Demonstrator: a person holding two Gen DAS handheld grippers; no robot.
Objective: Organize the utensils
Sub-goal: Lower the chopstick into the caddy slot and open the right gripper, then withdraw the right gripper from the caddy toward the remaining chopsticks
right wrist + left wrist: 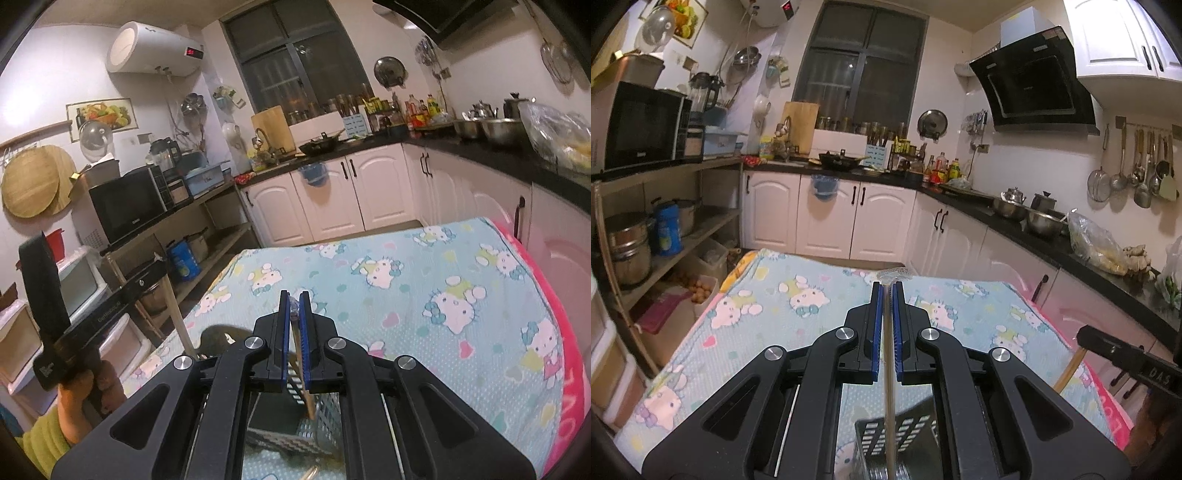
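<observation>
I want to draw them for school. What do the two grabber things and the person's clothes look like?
Both grabbers match. The left gripper and the right gripper have black angular plastic arms with long cut-out slots, round silver bolts at the joints, and two straight fingers lined with bright blue ribbed pads. Small white lettering marks the black handle. The sleeve is yellow-green.

Each claw (887,291) is black, with blue ribbed pads (875,332) and silver round screws (846,333). White lettering marks the left claw (157,264); sleeve (44,439) yellow-green.
</observation>
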